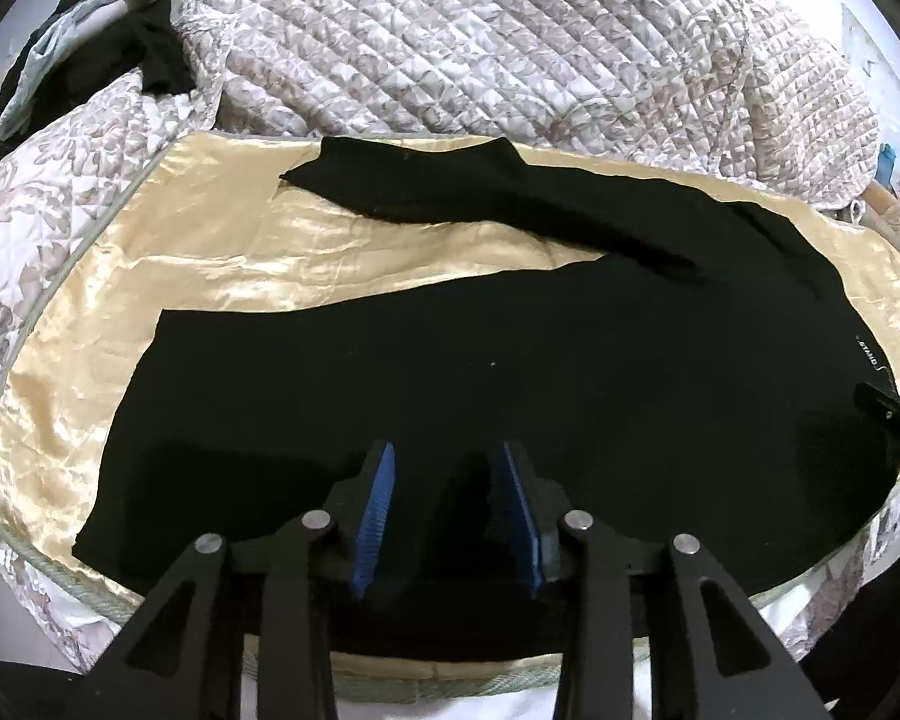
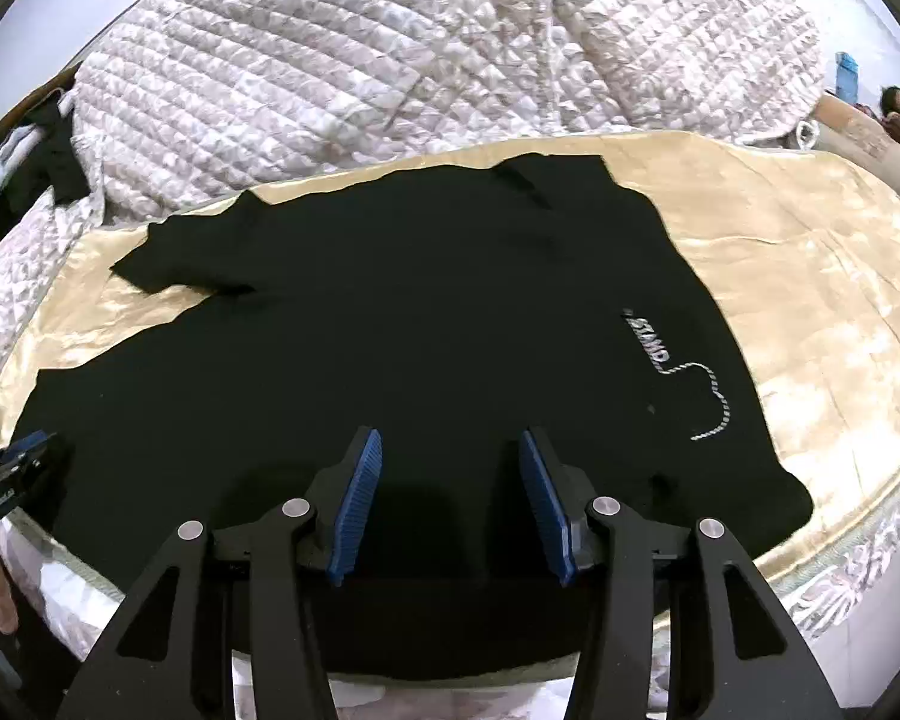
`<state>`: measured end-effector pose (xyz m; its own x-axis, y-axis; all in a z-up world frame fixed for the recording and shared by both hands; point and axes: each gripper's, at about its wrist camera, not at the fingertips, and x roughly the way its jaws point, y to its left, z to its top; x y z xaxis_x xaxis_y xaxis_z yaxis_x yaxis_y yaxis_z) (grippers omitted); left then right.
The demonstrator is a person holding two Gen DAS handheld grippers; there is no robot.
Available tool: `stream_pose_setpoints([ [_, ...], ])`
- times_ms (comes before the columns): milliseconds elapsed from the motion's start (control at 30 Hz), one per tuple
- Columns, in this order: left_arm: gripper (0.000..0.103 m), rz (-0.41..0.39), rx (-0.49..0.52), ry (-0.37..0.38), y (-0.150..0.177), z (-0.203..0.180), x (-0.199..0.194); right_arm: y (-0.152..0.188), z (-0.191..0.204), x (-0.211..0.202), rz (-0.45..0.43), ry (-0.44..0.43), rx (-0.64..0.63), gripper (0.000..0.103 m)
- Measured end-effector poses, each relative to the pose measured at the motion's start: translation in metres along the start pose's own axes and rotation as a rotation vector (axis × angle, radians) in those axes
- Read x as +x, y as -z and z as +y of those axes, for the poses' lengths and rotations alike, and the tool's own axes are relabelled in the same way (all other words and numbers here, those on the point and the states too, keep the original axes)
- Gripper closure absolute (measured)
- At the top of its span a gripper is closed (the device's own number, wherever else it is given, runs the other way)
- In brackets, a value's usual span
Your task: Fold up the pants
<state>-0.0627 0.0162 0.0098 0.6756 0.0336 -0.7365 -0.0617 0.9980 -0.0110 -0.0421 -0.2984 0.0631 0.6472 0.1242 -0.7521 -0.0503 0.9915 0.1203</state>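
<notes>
Pants (image 1: 510,396) lie spread flat on the cream satin sheet (image 1: 222,252), directly ahead of and beneath both tools, with the waist end on the right gripper's side and the two legs running off past the left gripper. Leg separation is still visible: the far leg (image 1: 450,192) angles away from the near one, with bare sheet between them. No fold appears made; judged from this layout, the lengthwise fold of leg over leg and every crosswise fold remain to be done. Left gripper (image 1: 450,516) hovers over the near leg, jaws partly apart, nothing between the blue pads. Right gripper (image 2: 450,504) hovers over the waist area, just left of the white lettering (image 2: 648,342), jaws likewise partly apart and empty. Quilted bedding (image 2: 390,60) is heaped beyond the far edge of the pants.
</notes>
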Motion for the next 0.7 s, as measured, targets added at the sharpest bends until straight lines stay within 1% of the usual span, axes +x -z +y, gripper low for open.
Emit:
stream_pose_setpoints([
  [100,0.058,0.003,0.008,0.019,-0.006,-0.002,-0.001,-0.003,0.007,0.000,0.016,-0.020,-0.015,0.054],
  [200,0.054,0.001,0.037,0.038,-0.016,-0.006,-0.001,-0.007,0.014,0.003,0.041,-0.057,-0.029,0.049],
  [300,0.050,-0.005,0.072,0.067,-0.031,-0.009,0.001,-0.015,0.020,0.009,0.063,-0.086,-0.050,0.047],
  [433,0.046,-0.021,0.098,0.092,-0.061,-0.007,0.015,-0.038,0.022,0.023,0.091,-0.116,-0.088,0.047],
  [500,0.045,-0.022,0.100,0.093,-0.075,-0.005,0.025,-0.052,0.022,0.030,0.096,-0.126,-0.108,0.046],
  [600,0.044,-0.023,0.095,0.103,-0.102,-0.001,0.045,-0.073,0.020,0.043,0.092,-0.118,-0.138,0.042],
  [633,0.043,-0.028,0.091,0.104,-0.113,0.001,0.053,-0.082,0.018,0.049,0.093,-0.122,-0.144,0.040],
  [700,0.042,-0.035,0.092,0.095,-0.131,0.001,0.066,-0.096,0.014,0.061,0.094,-0.138,-0.144,0.039],
])
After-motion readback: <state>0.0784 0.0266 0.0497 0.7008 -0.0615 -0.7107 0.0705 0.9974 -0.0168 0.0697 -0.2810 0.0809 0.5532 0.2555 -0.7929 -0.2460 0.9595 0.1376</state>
